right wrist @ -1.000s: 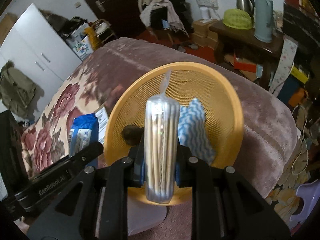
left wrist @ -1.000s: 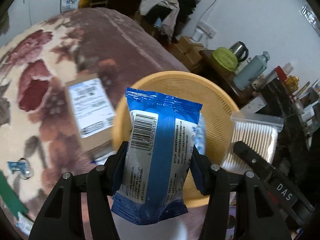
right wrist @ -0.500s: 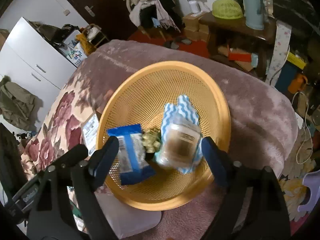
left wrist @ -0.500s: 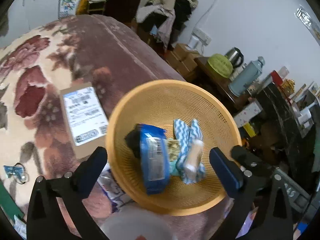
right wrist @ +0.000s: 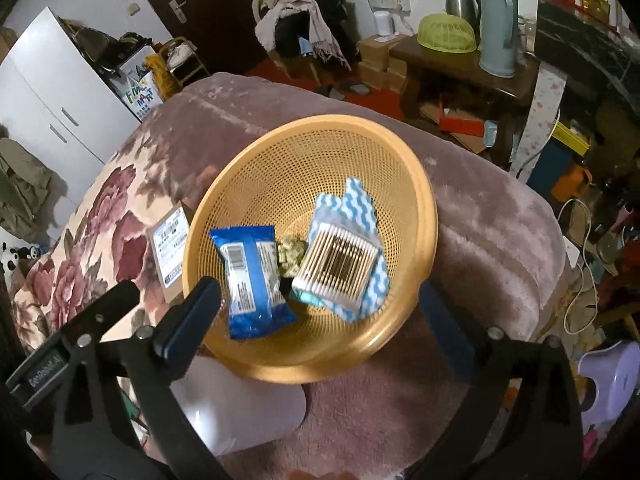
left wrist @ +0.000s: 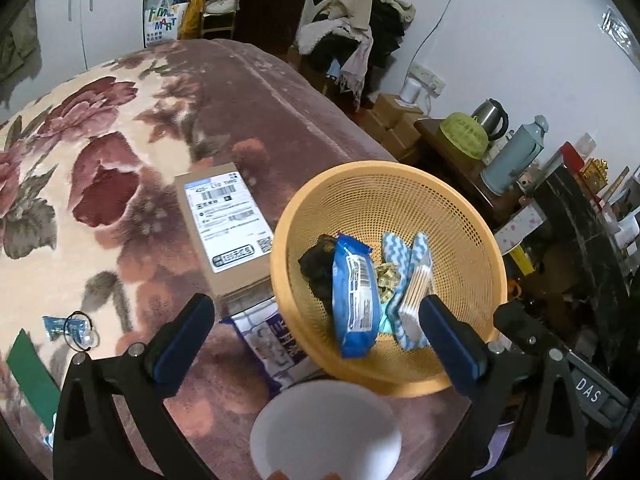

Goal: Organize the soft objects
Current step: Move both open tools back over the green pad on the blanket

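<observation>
An orange mesh basket (left wrist: 472,240) (right wrist: 280,160) sits on the plush blanket. Inside lie a blue wipes packet (left wrist: 356,296) (right wrist: 252,280), a clear pack of cotton swabs (left wrist: 414,300) (right wrist: 338,264), a blue-and-white wavy cloth (left wrist: 400,248) (right wrist: 360,204), a small crumpled greenish item (right wrist: 292,256) and a dark item (left wrist: 316,268). My left gripper (left wrist: 316,332) is open and empty above the basket's near rim. My right gripper (right wrist: 320,308) is open and empty, also over the near rim.
A cardboard box with a label (left wrist: 224,228) lies left of the basket, a printed packet (left wrist: 272,344) below it. A white bowl (left wrist: 324,432) sits near me. Small items (left wrist: 70,328) lie at left. A side table with kettle and thermos (right wrist: 496,20) stands beyond the bed.
Both grippers opened: the left let go of the blue packet and the right let go of the cotton swab pack. Both items now lie in the basket, and the grippers have drawn back.
</observation>
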Demonstrator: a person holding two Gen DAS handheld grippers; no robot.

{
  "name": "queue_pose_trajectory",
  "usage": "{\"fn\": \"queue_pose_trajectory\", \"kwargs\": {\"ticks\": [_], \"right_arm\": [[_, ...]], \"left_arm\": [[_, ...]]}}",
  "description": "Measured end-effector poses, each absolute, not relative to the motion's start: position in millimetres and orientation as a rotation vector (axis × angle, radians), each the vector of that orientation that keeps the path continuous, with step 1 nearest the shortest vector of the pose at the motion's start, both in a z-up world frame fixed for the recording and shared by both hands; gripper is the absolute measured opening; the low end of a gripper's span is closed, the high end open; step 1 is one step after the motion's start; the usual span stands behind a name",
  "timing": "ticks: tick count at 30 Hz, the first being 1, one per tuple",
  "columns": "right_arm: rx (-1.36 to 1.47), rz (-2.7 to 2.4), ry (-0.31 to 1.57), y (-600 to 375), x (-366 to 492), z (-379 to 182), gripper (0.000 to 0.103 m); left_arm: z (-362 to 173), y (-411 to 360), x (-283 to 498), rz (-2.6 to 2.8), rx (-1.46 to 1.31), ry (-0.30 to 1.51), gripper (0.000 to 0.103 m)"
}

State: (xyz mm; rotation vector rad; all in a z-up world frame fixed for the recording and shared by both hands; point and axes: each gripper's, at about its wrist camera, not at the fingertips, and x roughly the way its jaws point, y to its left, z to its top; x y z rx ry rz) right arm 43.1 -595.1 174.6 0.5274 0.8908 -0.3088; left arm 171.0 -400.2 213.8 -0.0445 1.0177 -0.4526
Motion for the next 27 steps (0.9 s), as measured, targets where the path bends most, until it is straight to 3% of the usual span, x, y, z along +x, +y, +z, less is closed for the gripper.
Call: {"fn": "queue_pose_trajectory", "kwargs": {"ticks": [27], "right_arm": [[0.33,-0.285,0.919,-505.2,24.7,192.6,0.101]], "left_arm": [[200.5,-284.2,123.8,-0.333,-0.05,1.054,0.102]]}}
